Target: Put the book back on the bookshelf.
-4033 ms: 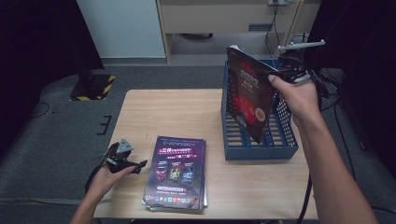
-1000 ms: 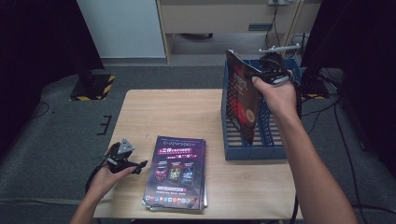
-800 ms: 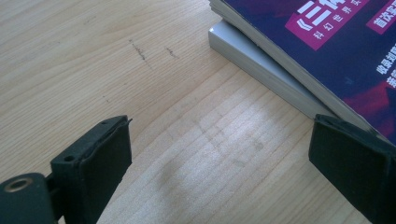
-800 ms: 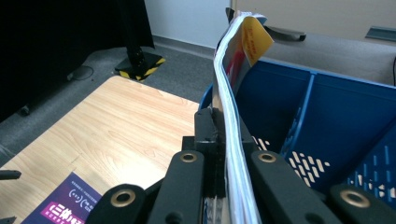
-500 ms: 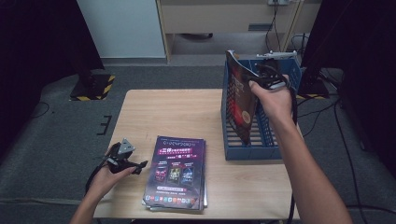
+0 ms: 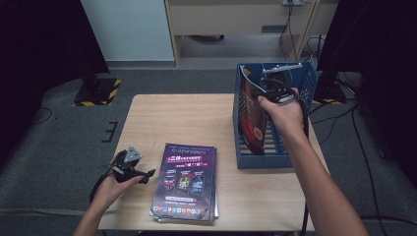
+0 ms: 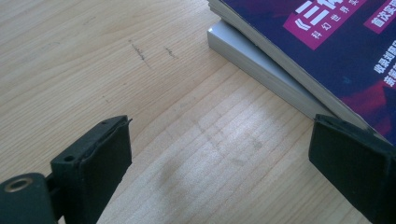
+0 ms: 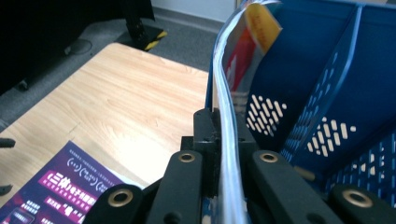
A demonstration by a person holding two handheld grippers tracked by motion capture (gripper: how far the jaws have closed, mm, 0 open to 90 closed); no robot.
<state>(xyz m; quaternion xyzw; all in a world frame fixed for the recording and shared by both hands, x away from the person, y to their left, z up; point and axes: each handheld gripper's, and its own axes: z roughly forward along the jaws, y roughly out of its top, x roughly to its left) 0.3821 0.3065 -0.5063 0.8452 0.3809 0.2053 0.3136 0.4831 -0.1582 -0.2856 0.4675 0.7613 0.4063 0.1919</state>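
My right gripper (image 6: 269, 91) is shut on a dark red magazine (image 6: 254, 120), which stands upright inside the leftmost slot of the blue file rack (image 6: 287, 156). In the right gripper view the magazine's thin edge (image 8: 227, 126) runs up between the closed jaws, beside the rack's blue divider (image 8: 322, 93). A stack of purple-covered magazines (image 6: 187, 179) lies flat on the wooden table (image 6: 172, 118). My left gripper (image 6: 147, 173) rests on the table just left of that stack, open, with bare wood between its jaws (image 7: 219, 154). The stack's corner (image 7: 261, 65) lies ahead of them.
The rack stands at the table's right edge with further slots to the right of the magazine. Beyond the table are grey floor, a white cabinet (image 6: 133, 29) and a black stand with a yellow-striped base (image 6: 98, 91). Cables (image 6: 344, 128) trail on the right.
My right hand has sunk, lowering the magazine deeper into the rack's left slot. The left gripper and the flat stack have not moved.
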